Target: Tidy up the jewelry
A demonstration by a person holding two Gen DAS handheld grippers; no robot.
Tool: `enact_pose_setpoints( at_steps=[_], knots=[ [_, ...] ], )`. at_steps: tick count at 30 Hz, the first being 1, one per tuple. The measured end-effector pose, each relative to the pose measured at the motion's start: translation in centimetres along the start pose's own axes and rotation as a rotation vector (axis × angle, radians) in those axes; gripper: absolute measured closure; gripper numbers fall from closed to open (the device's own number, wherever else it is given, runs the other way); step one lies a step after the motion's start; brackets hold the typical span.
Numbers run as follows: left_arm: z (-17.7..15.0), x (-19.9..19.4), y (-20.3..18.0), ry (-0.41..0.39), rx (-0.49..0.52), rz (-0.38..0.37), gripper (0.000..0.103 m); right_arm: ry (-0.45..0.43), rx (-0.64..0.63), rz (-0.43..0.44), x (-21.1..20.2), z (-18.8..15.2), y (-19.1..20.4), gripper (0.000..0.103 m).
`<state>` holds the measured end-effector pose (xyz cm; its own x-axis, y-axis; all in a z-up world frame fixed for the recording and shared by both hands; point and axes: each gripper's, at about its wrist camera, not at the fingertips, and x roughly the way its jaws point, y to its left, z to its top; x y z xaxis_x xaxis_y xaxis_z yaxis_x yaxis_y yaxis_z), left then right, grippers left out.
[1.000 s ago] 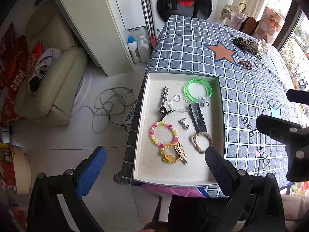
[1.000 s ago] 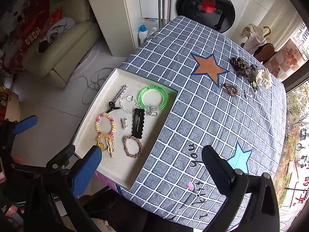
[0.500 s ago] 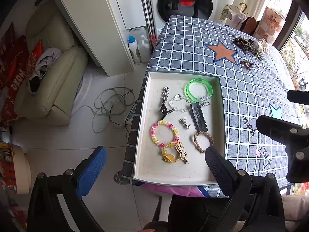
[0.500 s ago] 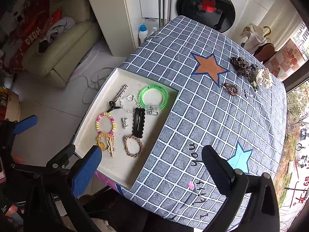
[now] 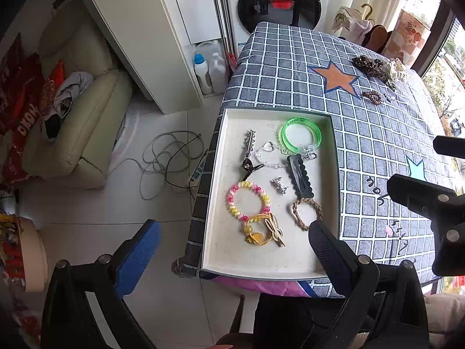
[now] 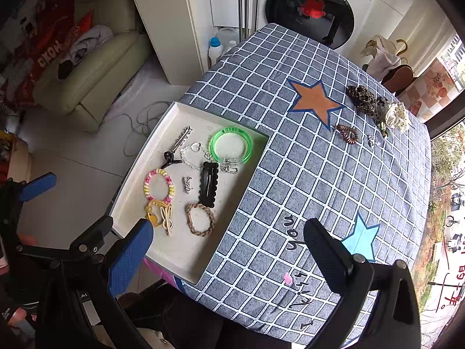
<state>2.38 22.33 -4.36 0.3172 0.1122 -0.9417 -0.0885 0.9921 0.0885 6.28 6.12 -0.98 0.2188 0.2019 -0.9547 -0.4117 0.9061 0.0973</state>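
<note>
A white tray (image 5: 213, 209) (image 6: 136, 180) sits at the table's left edge and holds several pieces: a green bangle (image 5: 300, 133) (image 6: 231, 144), a black hair clip (image 5: 300, 176) (image 6: 208, 184), a pink-and-yellow bead bracelet (image 5: 248, 200) (image 6: 159, 184), a braided brown tie (image 5: 306, 209) (image 6: 200, 219) and a yellow hair tie (image 5: 264, 229) (image 6: 159, 213). On the cloth far right lie a brown spiral tie (image 5: 372, 96) (image 6: 348, 134), a leopard scrunchie (image 6: 363, 100) and a cream scrunchie (image 6: 396, 115). My left gripper (image 5: 232, 251) hovers open over the tray's near end. My right gripper (image 6: 226, 250) hovers open above the table's near side.
The checked blue tablecloth (image 6: 319, 174) covers the table. A washing machine (image 6: 314, 8) stands behind it, with detergent bottles (image 5: 203, 71) on the floor. A cream sofa (image 5: 72, 122) and loose cables (image 5: 168, 160) lie to the left.
</note>
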Motion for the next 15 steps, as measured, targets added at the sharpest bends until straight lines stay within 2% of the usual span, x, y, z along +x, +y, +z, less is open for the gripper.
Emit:
enact_pose_setpoints(
  at_steps=[15],
  knots=[
    [0.16,0.05,0.36,-0.008,-0.002,0.016,0.0,0.005,0.001,0.002,0.27,-0.21,0.29,0.0]
  ],
)
